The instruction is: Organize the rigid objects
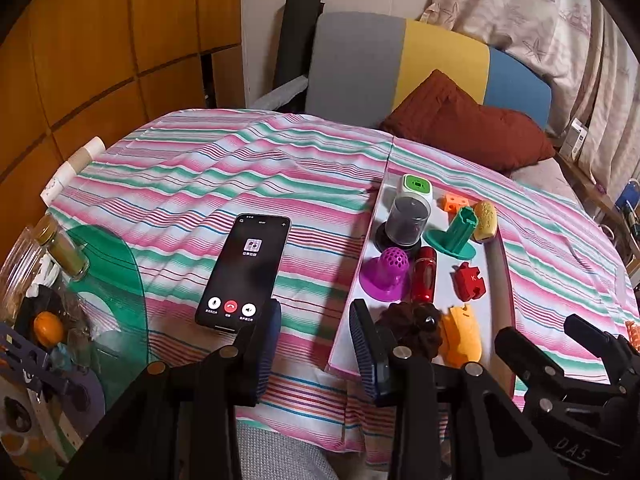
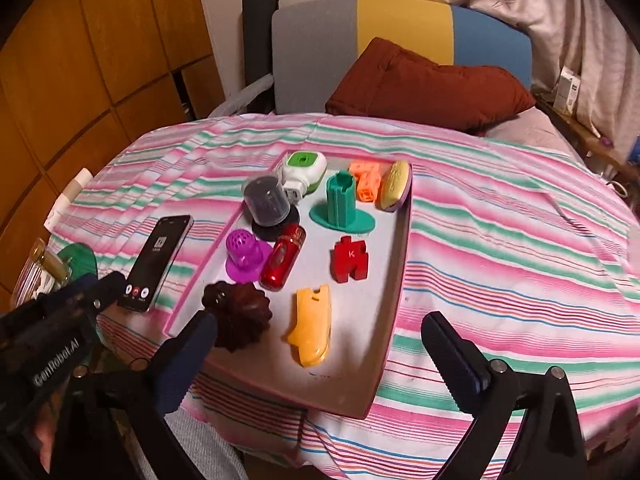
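Observation:
A shallow pink-rimmed tray (image 2: 394, 280) lies on the striped tablecloth and holds several small rigid things. These include a yellow plastic piece (image 2: 312, 328), a red puzzle block marked K (image 2: 350, 260), a red cylinder (image 2: 282, 258), a purple perforated dome (image 2: 242, 250), a dark brown fluted mould (image 2: 240, 312) and a green stand (image 2: 342, 204). My right gripper (image 2: 322, 346) hovers wide open over the tray's near end, above the yellow piece and touching nothing. At the tray's near left corner (image 1: 340, 344), my left gripper (image 1: 316, 348) stands open with only cloth between its fingers.
A lit phone (image 1: 244, 274) lies left of the tray. A glass jar (image 1: 60, 252) and a green disc (image 1: 116, 264) sit at the table's left edge. Behind the table are a brown cushion (image 1: 468, 120) and a chair back (image 1: 360, 64). Bare striped cloth (image 2: 512, 248) spreads right of the tray.

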### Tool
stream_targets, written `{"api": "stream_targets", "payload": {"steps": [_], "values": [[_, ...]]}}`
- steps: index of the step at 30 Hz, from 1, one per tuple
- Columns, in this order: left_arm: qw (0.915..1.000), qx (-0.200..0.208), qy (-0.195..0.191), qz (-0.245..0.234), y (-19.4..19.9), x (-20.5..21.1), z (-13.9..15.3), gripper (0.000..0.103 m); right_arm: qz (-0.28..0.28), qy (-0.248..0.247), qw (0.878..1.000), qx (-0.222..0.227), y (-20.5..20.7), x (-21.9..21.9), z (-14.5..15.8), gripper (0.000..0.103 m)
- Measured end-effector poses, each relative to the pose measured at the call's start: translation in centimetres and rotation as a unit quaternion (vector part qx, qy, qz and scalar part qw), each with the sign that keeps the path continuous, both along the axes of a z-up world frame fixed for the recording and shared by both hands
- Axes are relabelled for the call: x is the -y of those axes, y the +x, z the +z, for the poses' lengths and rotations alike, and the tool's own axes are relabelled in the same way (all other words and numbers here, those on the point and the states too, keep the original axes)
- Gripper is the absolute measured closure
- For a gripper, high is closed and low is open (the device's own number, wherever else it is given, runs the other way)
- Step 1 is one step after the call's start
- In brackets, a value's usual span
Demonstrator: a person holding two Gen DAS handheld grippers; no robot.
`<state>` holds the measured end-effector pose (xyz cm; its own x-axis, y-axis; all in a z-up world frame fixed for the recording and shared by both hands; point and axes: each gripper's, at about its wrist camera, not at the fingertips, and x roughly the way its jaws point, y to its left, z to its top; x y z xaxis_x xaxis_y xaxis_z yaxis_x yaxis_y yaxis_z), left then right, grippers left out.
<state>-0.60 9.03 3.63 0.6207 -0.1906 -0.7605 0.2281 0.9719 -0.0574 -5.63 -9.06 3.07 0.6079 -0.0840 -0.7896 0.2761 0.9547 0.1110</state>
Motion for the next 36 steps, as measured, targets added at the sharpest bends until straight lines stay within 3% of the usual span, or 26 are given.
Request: {"api": "stream_targets", "payload": {"steps": [18, 36], "values": [[0.9982, 0.001, 0.048, -0.035, 0.1, 3.2, 0.5, 0.068, -0.113, -0.014, 0.993, 0.010, -0.4, 1.7, 1.1, 0.000], [0.9977, 0.004, 0.062, -0.025, -0.2, 2.9, 0.4, 0.068, -0.109, -0.029, 0.994, 0.005, -0.4, 1.2, 0.9, 0.000]]}}
